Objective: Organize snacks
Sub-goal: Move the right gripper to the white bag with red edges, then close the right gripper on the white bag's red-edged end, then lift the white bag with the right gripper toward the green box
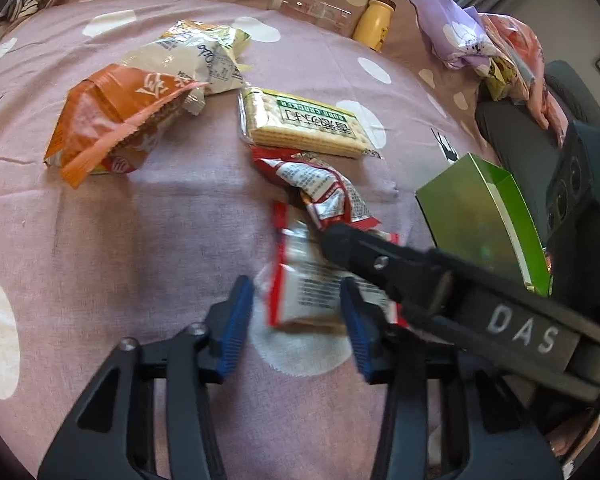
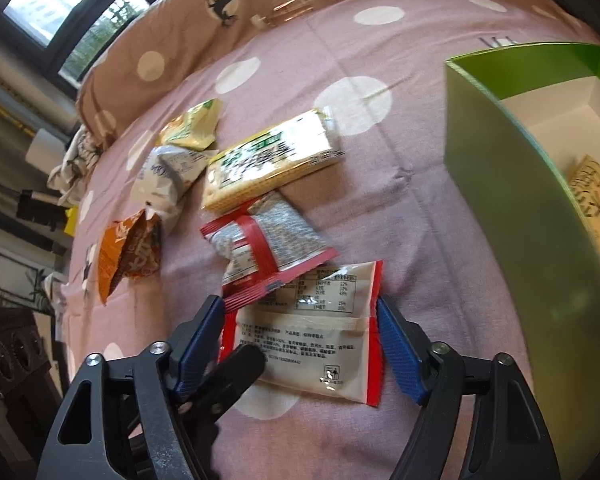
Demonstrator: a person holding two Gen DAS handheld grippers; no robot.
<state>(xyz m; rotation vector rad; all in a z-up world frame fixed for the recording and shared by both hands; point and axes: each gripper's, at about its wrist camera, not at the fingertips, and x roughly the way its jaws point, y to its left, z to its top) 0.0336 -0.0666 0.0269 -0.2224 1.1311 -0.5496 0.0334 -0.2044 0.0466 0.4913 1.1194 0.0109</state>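
A white packet with red ends [image 1: 308,292] [image 2: 312,344] lies on the pink polka-dot bedspread [image 1: 140,240], back side up. My left gripper [image 1: 294,292] has it between its blue pads: one pad sits at the packet's long edge, the other on its face. My right gripper [image 2: 300,304] spans the packet lengthwise, pad tips touching both red ends. Its black finger [image 1: 364,252] crosses the left wrist view. A left finger [image 2: 240,364] covers the packet's corner in the right wrist view. A crumpled red packet [image 1: 320,188] [image 2: 268,236] overlaps the far end.
An open green box [image 1: 480,216] [image 2: 520,220] stands to the right with a yellow packet [image 2: 596,200] inside. Beyond lie a cracker pack [image 1: 304,122], an orange bag [image 1: 108,120], a white bag [image 1: 188,60], a yellow bottle [image 1: 376,20] and bunched cloth [image 1: 472,40].
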